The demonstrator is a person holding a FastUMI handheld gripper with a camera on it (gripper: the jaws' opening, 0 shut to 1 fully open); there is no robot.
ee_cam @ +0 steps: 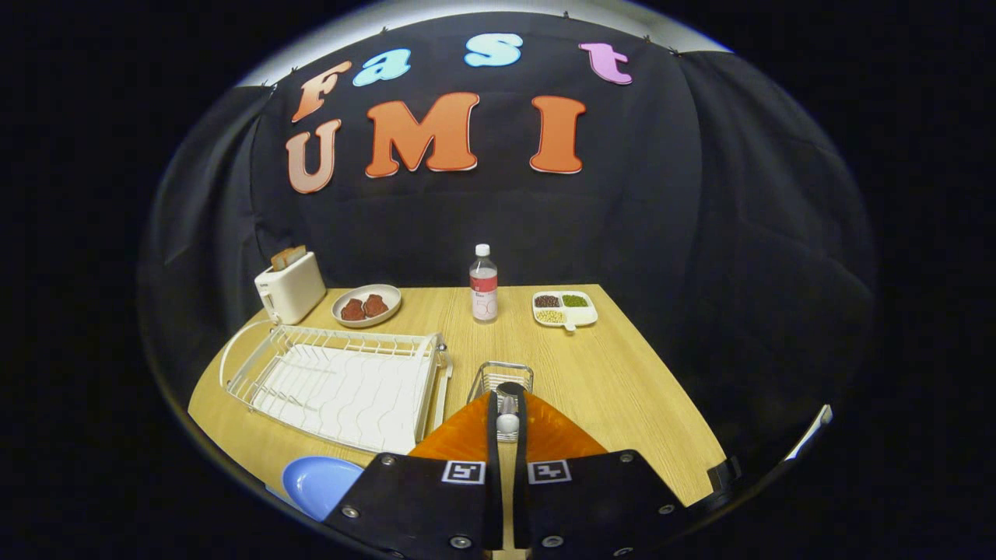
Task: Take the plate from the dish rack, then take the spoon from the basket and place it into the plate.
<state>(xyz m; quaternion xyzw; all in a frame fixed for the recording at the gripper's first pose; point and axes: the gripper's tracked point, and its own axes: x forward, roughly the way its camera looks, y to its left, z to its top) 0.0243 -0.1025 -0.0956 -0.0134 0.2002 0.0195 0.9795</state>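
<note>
The gripper [507, 416], fingers nearly closed on the white-handled spoon [507, 422] above the small wire basket [502, 376], seems mid spoon-step; next it must carry it to the blue round plate [319, 484].

The gripper [507, 398] is built from two broad, flat plates set side by side, each angled off at its outer corner. Round-headed silver screws [460, 541] sit at the corners and along the lower edges. Each plate carries a small square black-and-white marker [464, 472] at its inner top corner. From the plates two wedge-shaped fingers [467, 435] taper forward, lined on their inner faces with narrow strips. Only a slim gap runs between them, and they appear to be closed on the spoon [507, 422], though it's small.
</note>
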